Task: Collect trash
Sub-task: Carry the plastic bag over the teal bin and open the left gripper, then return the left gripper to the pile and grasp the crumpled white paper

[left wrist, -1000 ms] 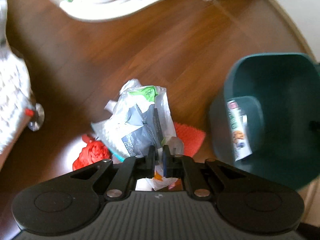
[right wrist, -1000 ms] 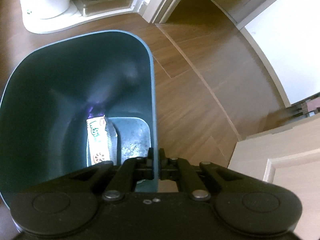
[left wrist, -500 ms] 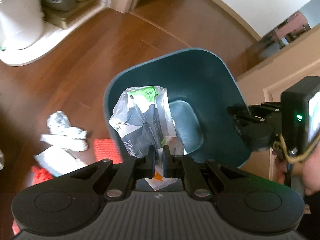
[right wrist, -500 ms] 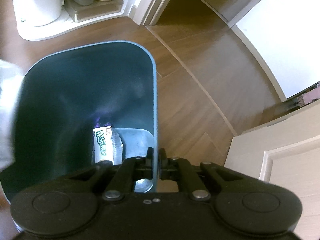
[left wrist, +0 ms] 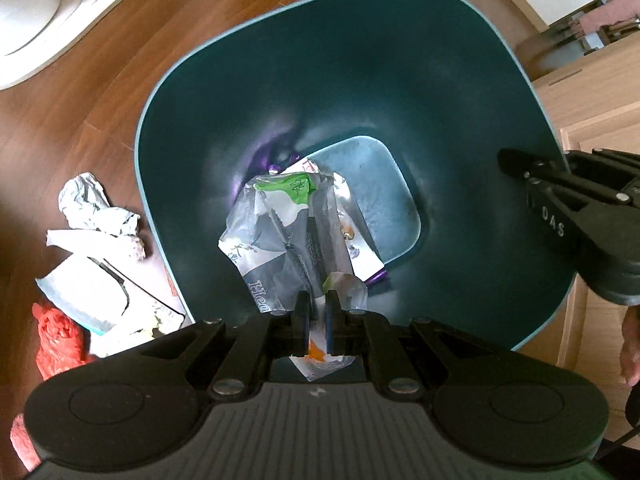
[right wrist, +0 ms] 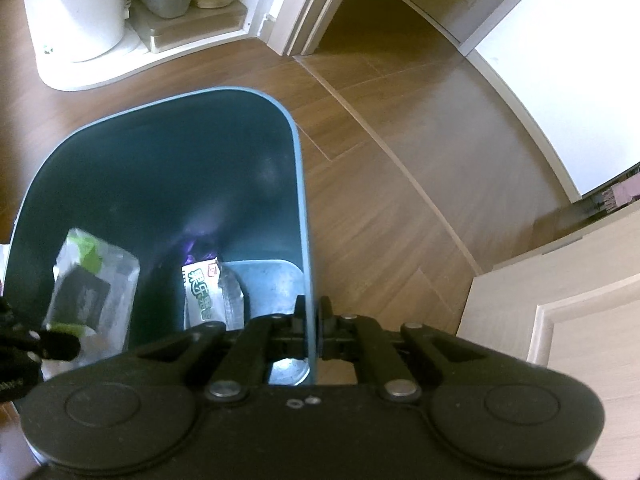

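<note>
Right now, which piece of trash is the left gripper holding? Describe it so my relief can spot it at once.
Find the dark teal bin on the wood floor. Hanging over its opening, pinched in the left gripper, is a crumpled clear plastic bag with a green patch and grey print. Unlike the white snack wrapper on the bin's bottom, it is see-through and held up.

Clear crinkled wrapper [left wrist: 292, 240] over teal bin [left wrist: 480, 128]

Left gripper [left wrist: 316, 322] jaws pinched closed on clear plastic wrapper [left wrist: 288, 248], hanging it over bin [left wrist: 460, 80] opening. Right gripper [right wrist: 313, 322] jaws clamped on the bin's rim, one finger [right wrist: 298, 312] inside, the other outside. Bare hand [left wrist: 631, 350] partly visible at right edge.
</note>
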The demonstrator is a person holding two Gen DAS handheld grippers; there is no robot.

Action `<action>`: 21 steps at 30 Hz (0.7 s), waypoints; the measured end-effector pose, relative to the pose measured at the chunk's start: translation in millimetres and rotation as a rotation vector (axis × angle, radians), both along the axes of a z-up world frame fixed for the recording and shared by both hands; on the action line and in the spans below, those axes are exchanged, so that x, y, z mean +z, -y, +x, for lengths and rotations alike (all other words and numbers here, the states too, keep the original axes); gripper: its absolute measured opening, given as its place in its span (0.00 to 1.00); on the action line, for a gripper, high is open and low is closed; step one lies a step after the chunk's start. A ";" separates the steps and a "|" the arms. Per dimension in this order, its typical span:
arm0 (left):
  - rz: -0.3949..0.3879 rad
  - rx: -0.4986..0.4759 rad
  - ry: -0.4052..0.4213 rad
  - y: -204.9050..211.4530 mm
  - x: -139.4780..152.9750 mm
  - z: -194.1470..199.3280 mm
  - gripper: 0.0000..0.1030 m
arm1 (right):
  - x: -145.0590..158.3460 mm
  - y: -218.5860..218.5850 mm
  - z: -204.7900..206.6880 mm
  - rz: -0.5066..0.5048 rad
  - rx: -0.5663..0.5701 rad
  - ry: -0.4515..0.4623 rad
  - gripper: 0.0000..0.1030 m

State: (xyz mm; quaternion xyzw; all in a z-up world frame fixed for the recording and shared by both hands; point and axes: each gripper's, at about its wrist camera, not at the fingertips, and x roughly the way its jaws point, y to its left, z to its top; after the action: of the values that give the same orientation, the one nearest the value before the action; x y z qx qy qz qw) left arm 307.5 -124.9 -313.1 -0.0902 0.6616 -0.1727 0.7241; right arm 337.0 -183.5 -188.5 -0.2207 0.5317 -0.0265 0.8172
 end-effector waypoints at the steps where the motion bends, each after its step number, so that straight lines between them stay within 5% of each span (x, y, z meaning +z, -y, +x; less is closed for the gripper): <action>1: -0.001 0.000 -0.004 -0.2 0.5 0.4 0.07 | 0.1 -0.1 0.0 -0.001 0.003 0.000 0.03; 5: -0.007 0.013 0.002 -0.6 3.1 -0.6 0.13 | 1.2 -1.2 -0.8 -0.002 0.006 -0.001 0.03; 7: -0.029 0.026 0.006 -4.1 7.0 -0.5 0.25 | 1.7 -0.8 -1.0 0.000 0.005 -0.002 0.03; 9: -0.045 0.040 0.021 -8.0 11.1 -0.9 0.54 | 1.4 -0.7 -0.7 -0.001 0.006 -0.001 0.03; 11: -0.046 0.051 0.054 -11.9 19.0 -3.8 0.66 | 1.6 0.0 -0.7 0.000 0.006 -0.002 0.03; 21: -0.006 0.126 0.178 -64.3 51.8 -12.0 0.66 | 0.9 -1.8 1.0 -0.001 0.012 -0.008 0.03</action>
State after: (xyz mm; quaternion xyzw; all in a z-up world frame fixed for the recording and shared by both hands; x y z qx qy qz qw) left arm 295.5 -60.6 -261.2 -0.1180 0.5873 -0.1363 0.7890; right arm 337.9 -181.7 -187.7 -0.2242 0.5334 -0.0211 0.8153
